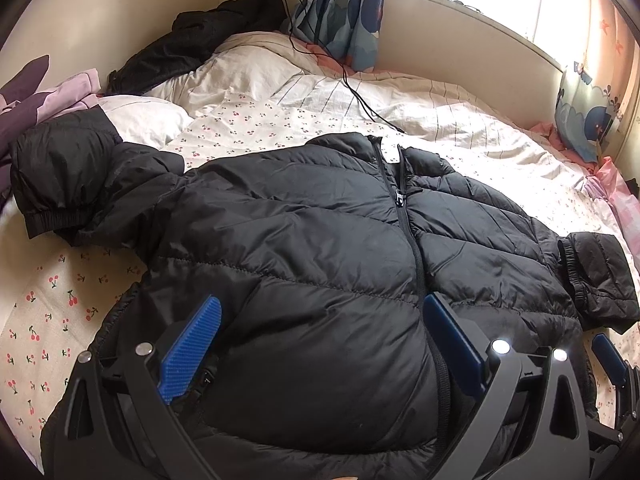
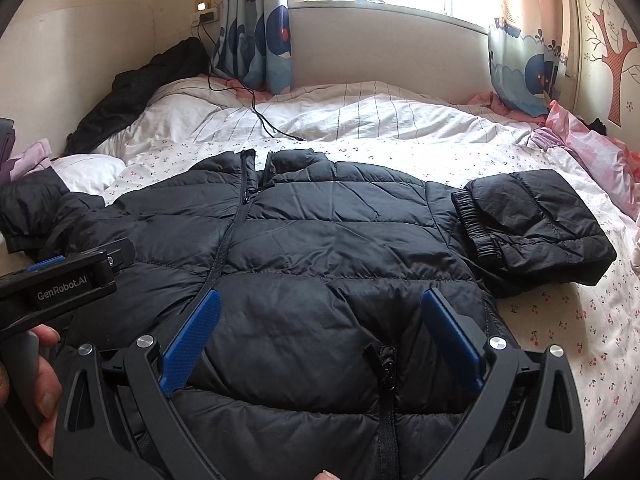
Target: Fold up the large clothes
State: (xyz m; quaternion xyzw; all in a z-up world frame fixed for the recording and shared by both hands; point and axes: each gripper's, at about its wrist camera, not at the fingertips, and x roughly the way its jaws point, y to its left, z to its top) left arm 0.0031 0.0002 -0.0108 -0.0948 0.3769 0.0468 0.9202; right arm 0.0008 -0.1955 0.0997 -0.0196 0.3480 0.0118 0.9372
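Note:
A black puffer jacket (image 1: 312, 240) lies front up on the bed, zipper closed, collar towards the window. It also shows in the right wrist view (image 2: 340, 248). Its left sleeve (image 1: 60, 184) is folded in at the left. Its right sleeve (image 2: 536, 224) is folded in at the right. My left gripper (image 1: 324, 312) is open, its blue fingers wide apart over the jacket's lower left half. My right gripper (image 2: 320, 308) is open over the lower right half near the hem. The left gripper's body (image 2: 60, 276) appears at the left of the right wrist view.
The bed has a cherry-print sheet (image 1: 52, 312) and a striped white duvet (image 2: 380, 120) behind the jacket. Another black garment (image 1: 192, 44) lies at the far left corner. A black charger cable (image 1: 352, 92) runs across the duvet. Curtains (image 2: 260, 40) and a window ledge stand behind.

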